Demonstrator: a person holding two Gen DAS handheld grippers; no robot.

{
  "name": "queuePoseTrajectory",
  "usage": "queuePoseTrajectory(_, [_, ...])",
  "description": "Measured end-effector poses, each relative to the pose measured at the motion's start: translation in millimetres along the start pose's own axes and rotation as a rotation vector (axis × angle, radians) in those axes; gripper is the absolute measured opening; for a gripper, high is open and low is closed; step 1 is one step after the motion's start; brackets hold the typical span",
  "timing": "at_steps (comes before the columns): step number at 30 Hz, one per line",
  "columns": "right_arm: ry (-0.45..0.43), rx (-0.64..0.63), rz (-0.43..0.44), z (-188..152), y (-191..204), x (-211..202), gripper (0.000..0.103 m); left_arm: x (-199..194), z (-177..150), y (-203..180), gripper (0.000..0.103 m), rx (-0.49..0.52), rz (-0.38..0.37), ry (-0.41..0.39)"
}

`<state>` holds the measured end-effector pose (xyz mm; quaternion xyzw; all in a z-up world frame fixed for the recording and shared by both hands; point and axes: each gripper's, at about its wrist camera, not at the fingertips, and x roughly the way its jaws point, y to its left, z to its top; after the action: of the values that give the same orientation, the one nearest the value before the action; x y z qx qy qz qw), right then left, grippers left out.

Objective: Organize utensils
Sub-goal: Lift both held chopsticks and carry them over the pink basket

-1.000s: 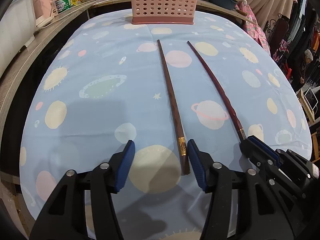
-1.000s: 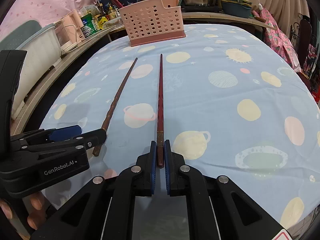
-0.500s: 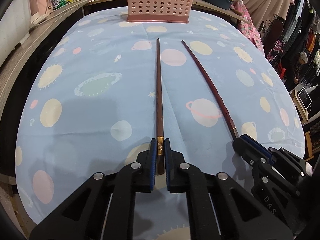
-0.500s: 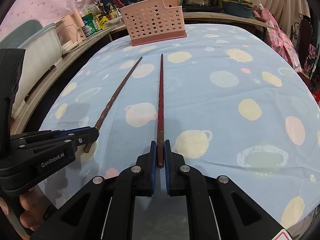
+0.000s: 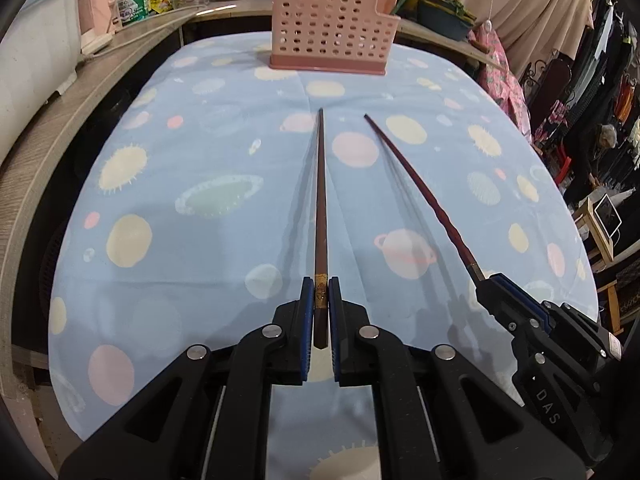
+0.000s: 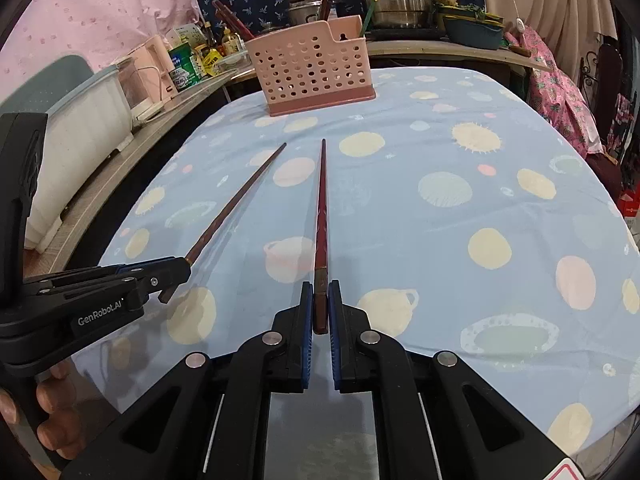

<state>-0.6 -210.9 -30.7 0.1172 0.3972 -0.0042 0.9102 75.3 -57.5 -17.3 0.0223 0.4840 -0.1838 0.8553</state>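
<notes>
My left gripper is shut on the thick end of a brown chopstick with a gold band. The stick is lifted off the cloth and points at the pink perforated utensil basket at the table's far end. My right gripper is shut on a dark red chopstick, also raised and aimed toward the basket. Each gripper shows in the other's view: the right one, the left one. The two sticks run roughly side by side.
A blue cloth with planet prints covers the table. A wooden counter with a white bin, bottles and pots runs along the left and back. Several utensils stand in the basket. Clothes and a chair are at the right.
My left gripper closed on the brown chopstick and lifted it. Both grippers have risen and moved toward the basket with their sticks.
</notes>
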Motion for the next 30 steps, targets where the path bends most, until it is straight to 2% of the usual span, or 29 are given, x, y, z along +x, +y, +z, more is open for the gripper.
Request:
queuePoseTrajectory(16, [-0.209,0.02,0.028,75,-3,-55,0.007,-62,52,16,0.007,-0.046,-0.021,-0.157])
queuePoseTrajectory(25, [-0.335,0.028,0.059,139,-3,-70,0.007,-90,106,20,0.007,-0.048,-0.01,-0.265])
queuePoseTrajectory(30, [-0.373,0.019,0.059,168,0,-68,0.007,-93,140,22,0.007,-0.044,0.001,-0.312])
